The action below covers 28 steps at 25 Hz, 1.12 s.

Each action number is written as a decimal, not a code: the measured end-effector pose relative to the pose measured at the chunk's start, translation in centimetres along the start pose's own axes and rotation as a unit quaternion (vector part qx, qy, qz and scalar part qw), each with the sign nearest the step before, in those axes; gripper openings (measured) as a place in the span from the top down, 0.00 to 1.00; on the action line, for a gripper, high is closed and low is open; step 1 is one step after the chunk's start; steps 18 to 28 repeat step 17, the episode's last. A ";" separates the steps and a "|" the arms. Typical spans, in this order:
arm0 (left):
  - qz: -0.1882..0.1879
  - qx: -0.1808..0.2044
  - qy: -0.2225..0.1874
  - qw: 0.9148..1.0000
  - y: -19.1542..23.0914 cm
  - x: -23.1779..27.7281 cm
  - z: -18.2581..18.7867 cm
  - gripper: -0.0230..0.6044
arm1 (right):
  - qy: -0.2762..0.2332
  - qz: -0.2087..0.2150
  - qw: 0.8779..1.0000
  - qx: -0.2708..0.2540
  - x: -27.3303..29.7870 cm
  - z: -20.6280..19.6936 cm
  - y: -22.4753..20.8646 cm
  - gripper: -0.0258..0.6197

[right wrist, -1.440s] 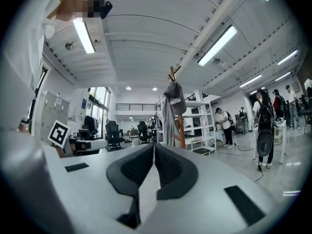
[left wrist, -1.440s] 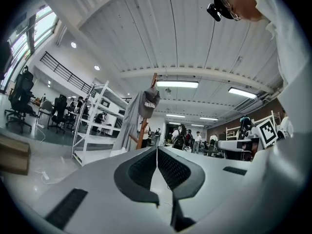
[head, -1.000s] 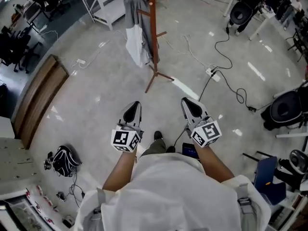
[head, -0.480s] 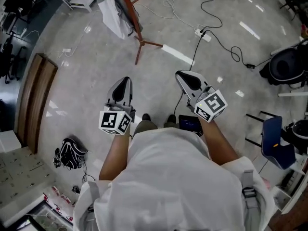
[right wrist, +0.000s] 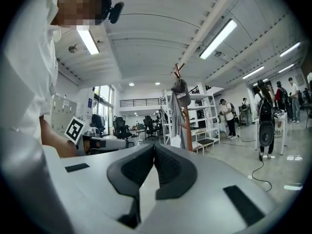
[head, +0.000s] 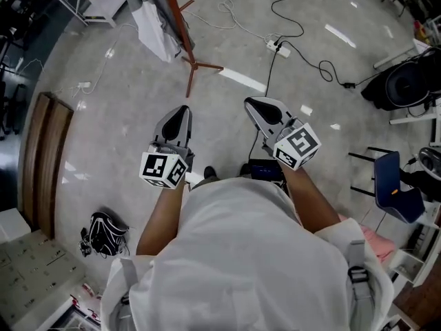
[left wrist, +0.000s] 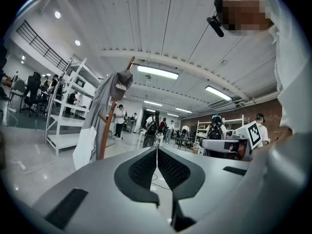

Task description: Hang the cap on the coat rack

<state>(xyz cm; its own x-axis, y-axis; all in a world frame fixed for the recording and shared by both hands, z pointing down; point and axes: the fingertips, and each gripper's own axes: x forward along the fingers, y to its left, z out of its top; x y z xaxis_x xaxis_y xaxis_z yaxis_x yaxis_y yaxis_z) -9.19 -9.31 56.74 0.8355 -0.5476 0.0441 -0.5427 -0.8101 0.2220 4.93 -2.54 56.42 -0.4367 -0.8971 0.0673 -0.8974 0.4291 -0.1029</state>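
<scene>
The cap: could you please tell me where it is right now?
In the left gripper view, the cap hangs near the top of the coat rack, left of centre, just above a grey garment.

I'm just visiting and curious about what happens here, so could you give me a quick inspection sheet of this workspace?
Surface: glossy grey floor.
Job's things: cap hangs atop the coat rack, above a grey garment and a white bag.
Clutter: black backpack and long wooden piece on the floor at left; blue chair at right.
Grippers: left gripper and right gripper both shut, holding nothing.
Cables: power strip with a black cable trailing over the floor.
Surroundings: white shelving, people standing far off.
</scene>
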 end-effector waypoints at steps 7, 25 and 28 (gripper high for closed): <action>-0.020 0.011 0.015 1.000 0.9 -0.6 -0.2 0.93 | 0.021 -0.016 1.000 0.004 0.6 -0.6 0.4 0.92; -0.039 -0.007 0.035 0.999 2.4 -1.9 -1.6 0.93 | 0.039 -0.012 0.999 0.004 1.6 -1.8 2.1 0.92; -0.039 -0.007 0.035 0.999 2.4 -1.9 -1.6 0.93 | 0.039 -0.012 0.999 0.004 1.6 -1.8 2.1 0.92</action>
